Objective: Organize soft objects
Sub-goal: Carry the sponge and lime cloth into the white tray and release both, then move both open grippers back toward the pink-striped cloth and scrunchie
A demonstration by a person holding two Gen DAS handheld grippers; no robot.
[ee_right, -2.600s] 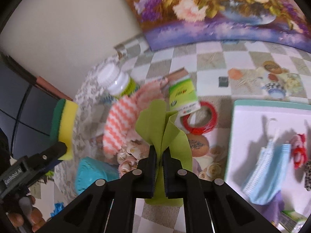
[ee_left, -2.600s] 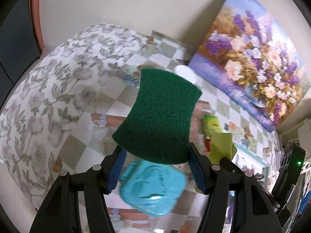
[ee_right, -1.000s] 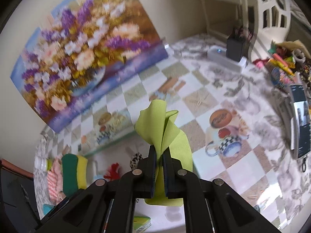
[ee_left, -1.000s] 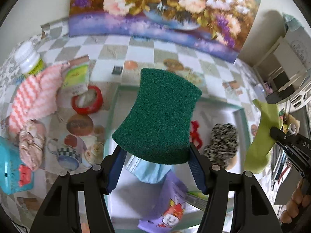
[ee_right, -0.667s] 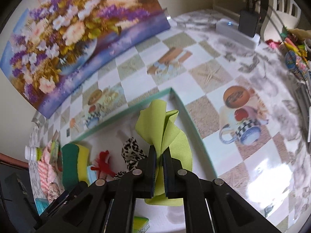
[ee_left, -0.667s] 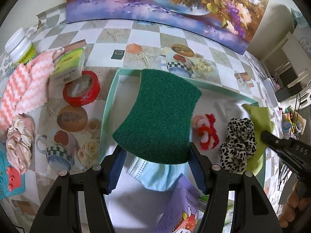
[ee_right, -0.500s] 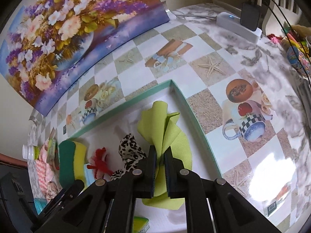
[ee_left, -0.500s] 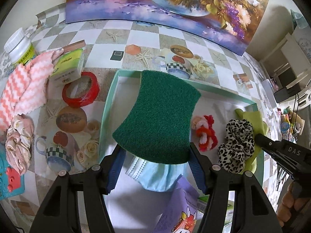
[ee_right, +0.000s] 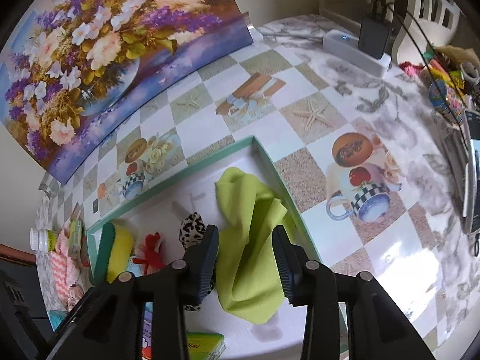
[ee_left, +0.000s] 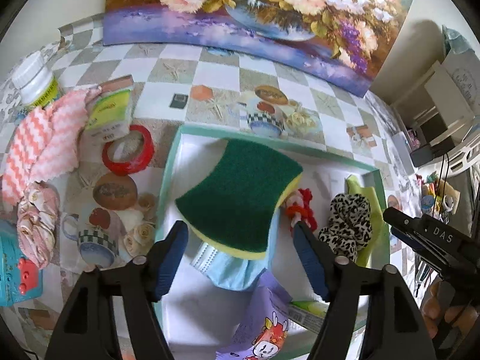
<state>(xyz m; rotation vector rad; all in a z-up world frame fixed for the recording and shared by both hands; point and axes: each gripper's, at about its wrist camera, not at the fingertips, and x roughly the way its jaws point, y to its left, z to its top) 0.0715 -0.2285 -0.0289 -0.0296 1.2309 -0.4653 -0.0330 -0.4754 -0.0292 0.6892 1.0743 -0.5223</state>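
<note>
While both tongs are opening, two soft things are being let go into the teal-rimmed tray (ee_left: pixel 168 180) on the desk (ee_right: pixel 345 120). A second ago the sponge (ee_left: pixel 240 198) was pinched upright in the left tongs (ee_left: pixel 240 255) and the green cloth (ee_right: pixel 252 240) was clamped in the right tongs (ee_right: pixel 246 258), whose pads were then pressed together. Now the left pads are spread clear of the sponge, which is seen tilted, resting partly on the blue face mask (ee_left: pixel 237 273) inside the tray. The cloth lies slack between the spread right pads, untouched by either, in the tray's far right corner beside the leopard scrunchie (ee_right: pixel 192 231).

Both placements are judged as good as done; the pink zigzag cloth (ee_left: pixel 39 138) and the floral scrunchie (ee_left: pixel 37 222), left on the desk, are judged to be next.

The sponge's long axis is seen running from near-left to far-right, green scouring face up. The cloth's long fold is seen running roughly along the tray's right wall.
</note>
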